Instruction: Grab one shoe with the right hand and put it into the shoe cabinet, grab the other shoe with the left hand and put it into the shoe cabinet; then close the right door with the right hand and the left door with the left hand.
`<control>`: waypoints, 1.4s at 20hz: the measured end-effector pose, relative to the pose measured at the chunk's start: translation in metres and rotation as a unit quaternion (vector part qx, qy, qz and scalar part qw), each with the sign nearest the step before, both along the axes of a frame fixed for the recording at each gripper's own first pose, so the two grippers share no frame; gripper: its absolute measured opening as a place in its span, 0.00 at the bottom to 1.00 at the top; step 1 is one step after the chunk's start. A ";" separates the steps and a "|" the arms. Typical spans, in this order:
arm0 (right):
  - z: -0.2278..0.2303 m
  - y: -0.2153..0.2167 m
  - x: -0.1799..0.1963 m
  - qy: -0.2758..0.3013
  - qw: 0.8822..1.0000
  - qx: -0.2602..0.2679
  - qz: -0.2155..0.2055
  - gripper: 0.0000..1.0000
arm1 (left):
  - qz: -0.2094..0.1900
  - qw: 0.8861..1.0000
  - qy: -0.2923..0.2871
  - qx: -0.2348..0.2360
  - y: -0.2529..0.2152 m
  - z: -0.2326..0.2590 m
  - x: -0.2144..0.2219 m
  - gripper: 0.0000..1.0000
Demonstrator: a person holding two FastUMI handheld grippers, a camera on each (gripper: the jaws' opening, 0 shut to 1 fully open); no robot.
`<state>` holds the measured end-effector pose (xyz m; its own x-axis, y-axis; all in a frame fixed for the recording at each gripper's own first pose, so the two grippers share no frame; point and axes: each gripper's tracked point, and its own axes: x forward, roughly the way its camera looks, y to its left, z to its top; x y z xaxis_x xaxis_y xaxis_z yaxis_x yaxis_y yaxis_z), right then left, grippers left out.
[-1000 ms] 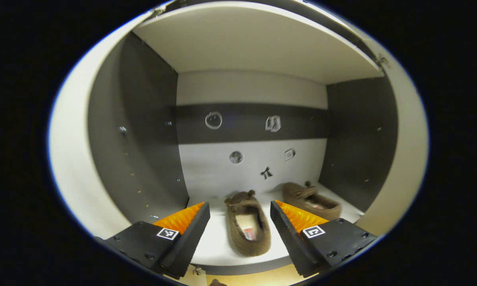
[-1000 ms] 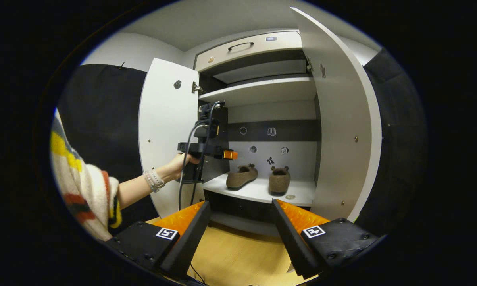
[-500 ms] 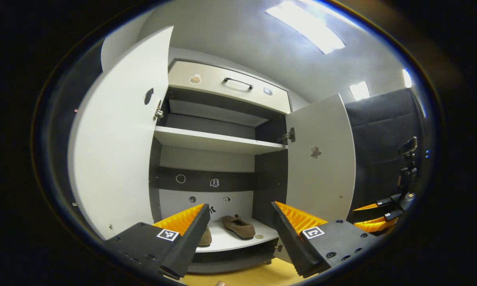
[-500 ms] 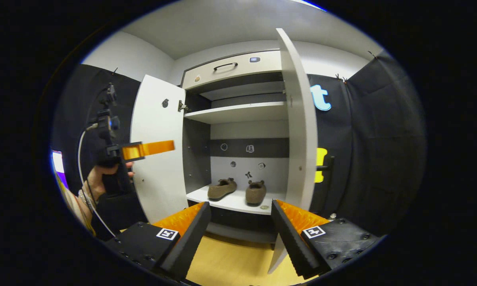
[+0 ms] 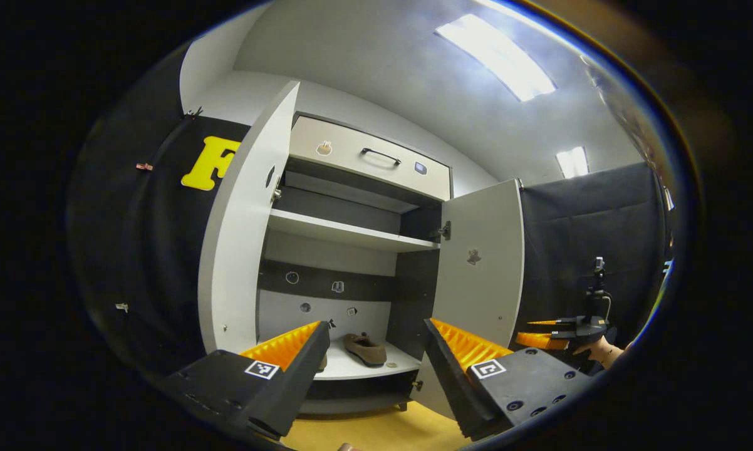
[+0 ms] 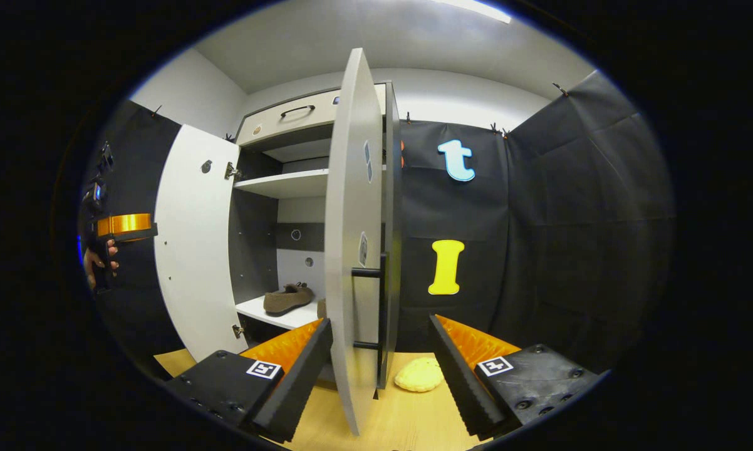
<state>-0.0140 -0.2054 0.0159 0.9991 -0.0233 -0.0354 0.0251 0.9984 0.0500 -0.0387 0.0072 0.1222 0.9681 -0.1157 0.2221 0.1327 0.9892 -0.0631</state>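
Shoe cabinet (image 5: 351,232), a tall white carcass with dark inner panels, a white shelf and a drawer with a bar handle on top; both doors stand open. Left door (image 5: 245,232), a flat white panel seen nearly edge-on at the left of the left gripper view. Right door (image 6: 351,250), a like panel carrying a dark bar handle (image 6: 376,307) on its outer face, stands just beyond the right gripper (image 6: 379,366). Wooden floor (image 6: 408,419), pale and smooth, bears a small yellow soft lump (image 6: 419,374) of uncertain kind.

Progress, as judged: both shoes lie on the lower shelf, so the loading steps appear done; closing the right door, then the left, remains.

One shoe (image 5: 364,348), a brown, fuzzy, low slipper, lies on the shelf right of centre; the other shoe (image 6: 287,299) lies beside it to the left.

The right gripper's ridged wedge fingers are spread and empty, either side of the door edge without touching it. Left gripper (image 5: 373,369), likewise spread and empty, is held well back from the cabinet.
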 end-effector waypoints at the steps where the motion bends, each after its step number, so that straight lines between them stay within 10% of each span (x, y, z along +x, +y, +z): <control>1: -0.003 -0.003 0.005 0.003 1.000 0.012 0.012 0.98 | 0.021 1.000 0.000 0.011 0.001 0.000 -0.004 0.94; 11: -0.009 0.002 0.012 0.002 0.989 0.080 0.127 0.99 | 0.100 0.995 0.003 -0.009 -0.021 0.000 -0.014 0.94; 28: -0.019 0.012 0.047 0.014 0.981 0.078 0.175 1.00 | 0.169 0.985 0.039 0.002 -0.015 -0.022 -0.034 0.94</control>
<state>0.0333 -0.1934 -0.0028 0.9438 0.3282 -0.0396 -0.3135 0.9266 0.2076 -0.0725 -0.0073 0.1003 0.9658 0.2146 0.1452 -0.2085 0.9764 -0.0563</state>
